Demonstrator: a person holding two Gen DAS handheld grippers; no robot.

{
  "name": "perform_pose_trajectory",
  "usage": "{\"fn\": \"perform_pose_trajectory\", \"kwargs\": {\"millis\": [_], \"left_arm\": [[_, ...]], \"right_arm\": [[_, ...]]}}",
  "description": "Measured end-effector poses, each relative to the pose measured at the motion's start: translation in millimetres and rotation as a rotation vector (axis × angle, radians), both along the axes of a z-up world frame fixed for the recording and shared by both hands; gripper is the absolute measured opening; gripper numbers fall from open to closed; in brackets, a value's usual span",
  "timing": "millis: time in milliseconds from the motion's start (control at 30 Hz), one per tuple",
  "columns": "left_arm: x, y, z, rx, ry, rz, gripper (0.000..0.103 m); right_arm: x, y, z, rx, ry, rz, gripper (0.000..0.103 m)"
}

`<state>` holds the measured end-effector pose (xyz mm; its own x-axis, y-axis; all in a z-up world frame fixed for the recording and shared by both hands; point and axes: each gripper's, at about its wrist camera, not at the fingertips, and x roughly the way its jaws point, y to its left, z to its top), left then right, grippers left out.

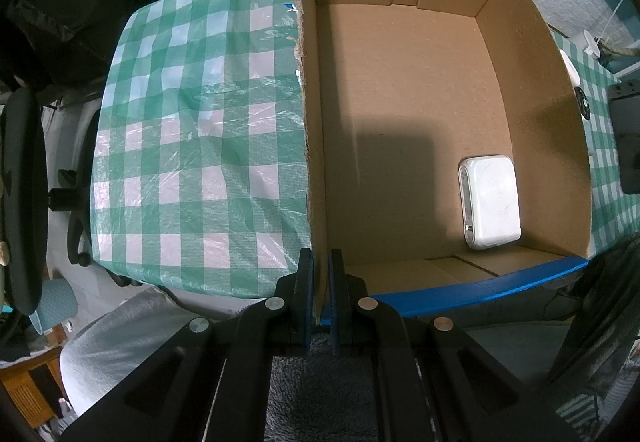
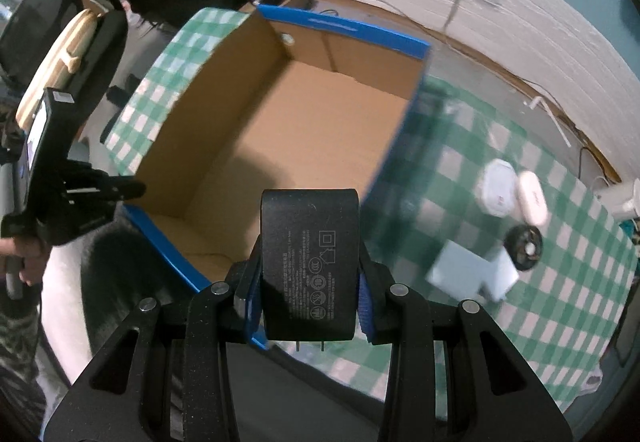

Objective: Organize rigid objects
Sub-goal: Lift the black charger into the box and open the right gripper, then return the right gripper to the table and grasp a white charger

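On the left, the left gripper (image 1: 320,282) is clenched on the near left wall of the cardboard box (image 1: 312,122) and holds it steady on the checked tablecloth (image 1: 180,122). Inside the box, only a white power bank (image 1: 490,202) lies at the near right corner, so I judge the task is at its beginning. In the middle, the right gripper (image 2: 308,282) grasps a black charger (image 2: 308,262) above the near edge of the box, not yet inside. On the right, several things wait on the cloth: a white case (image 2: 498,192), a white oval thing (image 2: 534,198), a black round thing (image 2: 524,246) and a white adapter (image 2: 472,274).
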<state>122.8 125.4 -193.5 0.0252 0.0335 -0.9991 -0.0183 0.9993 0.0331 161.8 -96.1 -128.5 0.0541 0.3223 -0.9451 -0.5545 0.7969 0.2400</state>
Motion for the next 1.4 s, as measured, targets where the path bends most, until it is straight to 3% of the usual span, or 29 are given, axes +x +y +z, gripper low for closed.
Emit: {"fn": "perform_pose_trajectory", "kwargs": {"millis": [233,567,1100,1300,1400], "left_arm": [[0.4,0.0,1.0,-0.004,0.002,-0.006,0.006],[0.3,1.3,0.0,-0.005,0.002,-0.015,0.006],[0.7,1.9,0.9,0.0,0.002,-0.026,0.007],[0.4,1.2,2.1,0.0,0.001,-0.027,0.007],[0.1,1.3,3.2,0.002,0.0,-0.028,0.007]], "right_arm": [[-4.2,29.5,-24.7,-0.028,0.031,0.038,0.037],[1.1,25.4,-53.4,-0.057,0.065,0.009,0.037],[2.1,15.2,-42.6,-0.023,0.003,-0.013,0.039],[-2.4,10.2,-24.9,0.006,-0.045,0.005,0.051],[-2.1,7.0,-17.8,0.009,-0.058,0.006,0.052]]}}
